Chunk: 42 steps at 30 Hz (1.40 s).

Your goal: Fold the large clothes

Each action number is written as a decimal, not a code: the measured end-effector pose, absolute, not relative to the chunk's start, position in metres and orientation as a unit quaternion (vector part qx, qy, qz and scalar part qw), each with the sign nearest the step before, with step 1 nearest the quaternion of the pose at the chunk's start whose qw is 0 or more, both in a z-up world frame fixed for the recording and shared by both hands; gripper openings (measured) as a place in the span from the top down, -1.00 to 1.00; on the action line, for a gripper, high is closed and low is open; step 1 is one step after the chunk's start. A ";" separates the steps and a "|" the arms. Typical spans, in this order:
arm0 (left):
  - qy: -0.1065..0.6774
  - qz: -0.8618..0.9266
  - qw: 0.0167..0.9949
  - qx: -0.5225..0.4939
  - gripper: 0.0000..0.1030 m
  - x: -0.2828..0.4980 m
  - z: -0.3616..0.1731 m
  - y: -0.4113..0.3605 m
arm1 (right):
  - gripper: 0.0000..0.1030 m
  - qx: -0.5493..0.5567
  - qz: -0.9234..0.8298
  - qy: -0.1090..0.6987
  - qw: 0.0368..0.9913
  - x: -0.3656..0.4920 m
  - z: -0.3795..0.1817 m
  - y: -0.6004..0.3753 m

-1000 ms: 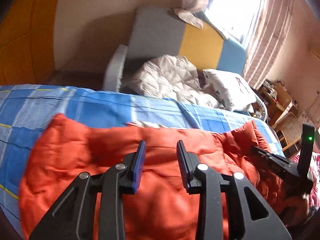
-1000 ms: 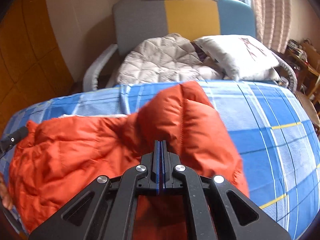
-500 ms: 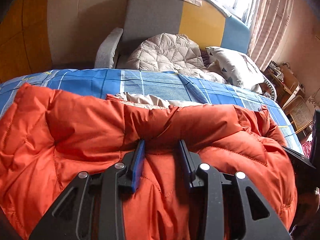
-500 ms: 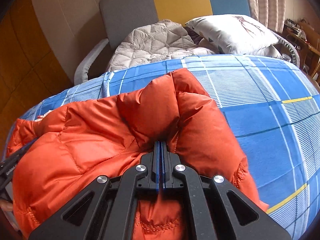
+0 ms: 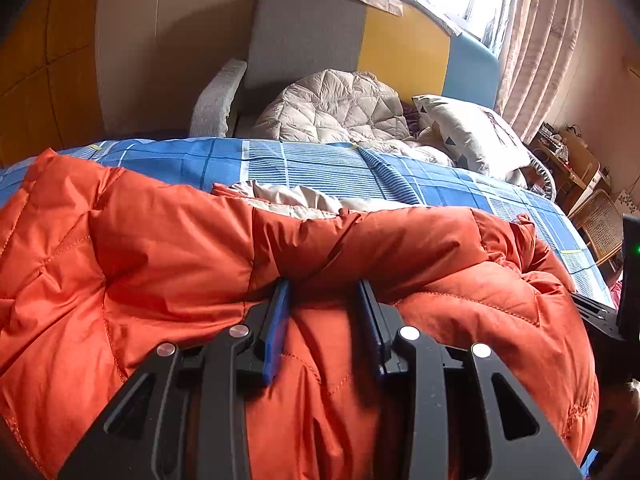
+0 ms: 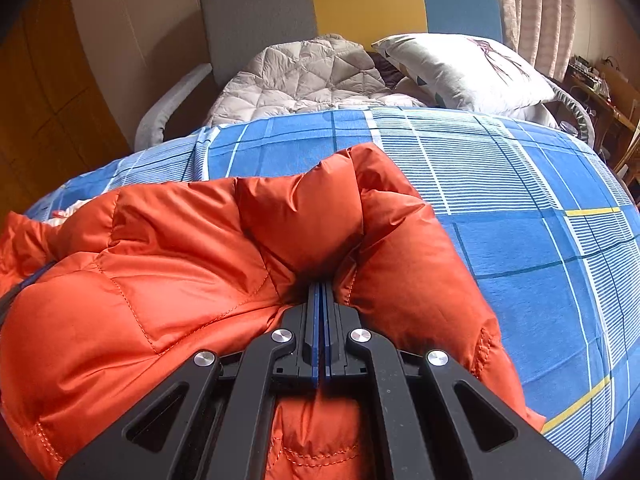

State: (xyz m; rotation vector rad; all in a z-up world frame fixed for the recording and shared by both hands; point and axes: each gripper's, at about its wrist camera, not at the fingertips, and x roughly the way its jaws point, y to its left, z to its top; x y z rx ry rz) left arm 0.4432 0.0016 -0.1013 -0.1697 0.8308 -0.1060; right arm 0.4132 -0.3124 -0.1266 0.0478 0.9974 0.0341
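From the left wrist view, the orange quilted down jacket [image 5: 160, 264] lies on the bed with the blue checked cover [image 5: 320, 164], folded over itself so that a pale lining [image 5: 288, 200] shows at its far edge. The left gripper [image 5: 324, 292] has its fingers [image 5: 280, 312] partly open, and a thick puffy roll of the jacket sits between them; the blue pads press into the fabric on both sides, so it holds this fold. The jacket looks light and very soft. It is full of air, so I judge it will spring back after each fold and must be pressed flat. Its shell is smooth and a little shiny, probably slippery. The stitched seams make diamond panels, and a grip at a seam or at the hem seems safer than on a swollen panel.

From the right wrist view, the right gripper [image 6: 322, 292] has its fingers fully closed, pinching a thin layer of the same jacket [image 6: 160, 280], which bulges up around them. Behind the bed are a beige quilted blanket [image 6: 304, 76] and a white pillow [image 6: 460, 68].
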 end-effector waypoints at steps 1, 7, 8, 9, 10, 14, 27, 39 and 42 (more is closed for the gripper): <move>0.404 -0.050 0.910 -0.080 0.34 0.444 -0.101 0.001 | 0.99 0.022 0.016 0.479 0.878 0.413 -0.126 -0.312; 0.409 -0.043 0.910 -0.055 0.32 0.441 -0.094 -0.004 | 0.99 0.010 0.010 0.485 0.875 0.415 -0.123 -0.309; 0.410 -0.043 0.909 -0.052 0.29 0.440 -0.092 -0.004 | 0.99 0.006 0.009 0.487 0.873 0.415 -0.123 -0.308; 0.411 -0.043 0.909 -0.049 0.23 0.439 -0.090 -0.004 | 0.99 0.003 0.008 0.489 0.872 0.415 -0.121 -0.307; 0.410 -0.044 0.910 -0.046 0.19 0.437 -0.088 -0.004 | 0.99 -0.001 0.006 0.491 0.871 0.415 -0.121 -0.306; 0.401 -0.045 0.914 -0.037 0.03 0.424 -0.076 -0.004 | 0.80 -0.029 0.000 0.497 0.867 0.415 -0.112 -0.300; 0.359 -0.040 0.931 -0.044 -0.03 0.378 -0.038 0.023 | -0.53 -0.044 0.068 0.427 0.901 0.376 -0.034 -0.239; 0.366 0.014 0.928 -0.059 -0.03 0.352 -0.053 0.091 | -0.53 -0.082 0.069 0.477 0.872 0.364 -0.079 -0.175; 0.387 0.027 0.918 -0.080 -0.07 0.355 -0.070 0.113 | -0.63 -0.089 0.062 0.487 0.866 0.367 -0.092 -0.175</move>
